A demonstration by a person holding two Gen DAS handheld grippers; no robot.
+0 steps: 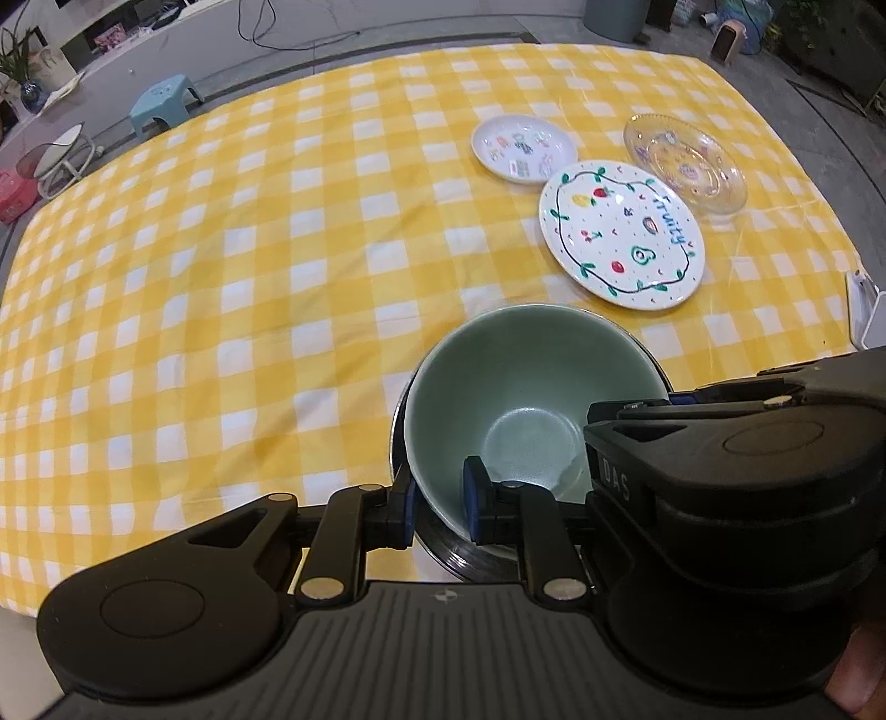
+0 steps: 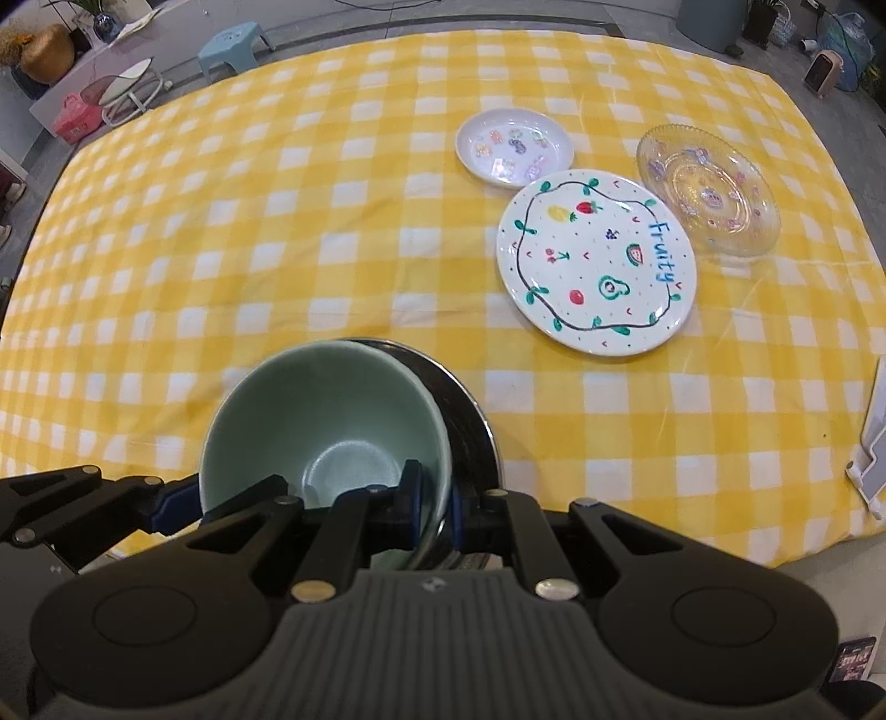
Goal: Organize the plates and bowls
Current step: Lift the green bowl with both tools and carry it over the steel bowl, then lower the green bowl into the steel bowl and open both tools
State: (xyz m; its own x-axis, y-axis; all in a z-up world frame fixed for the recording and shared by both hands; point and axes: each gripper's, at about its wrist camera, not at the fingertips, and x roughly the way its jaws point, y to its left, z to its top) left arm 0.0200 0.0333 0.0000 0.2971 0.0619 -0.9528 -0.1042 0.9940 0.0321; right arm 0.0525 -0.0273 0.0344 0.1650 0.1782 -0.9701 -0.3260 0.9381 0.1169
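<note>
A pale green bowl (image 1: 526, 387) (image 2: 332, 410) sits nested, off-centre, inside a steel bowl (image 1: 476, 562) (image 2: 470, 426) near the front of the yellow check cloth. My left gripper (image 1: 440, 504) (image 2: 183, 493) is shut on the bowls' rim, one pad inside the green bowl and one outside. On the opposite side, my right gripper (image 2: 436, 507) (image 1: 673, 401) is shut on the rims too. Whether the bowls rest on the cloth I cannot tell. Further back lie a "Fruity" plate (image 1: 623, 232) (image 2: 595, 260), a small white sticker plate (image 1: 523, 147) (image 2: 515, 145) and a glass plate (image 1: 686, 163) (image 2: 709, 191).
The yellow check cloth (image 1: 221, 277) (image 2: 221, 221) covers the whole table. A white object (image 1: 866, 310) (image 2: 872, 443) stands at the right edge. Behind the table are a blue stool (image 1: 163, 102) (image 2: 232, 47) and floor clutter.
</note>
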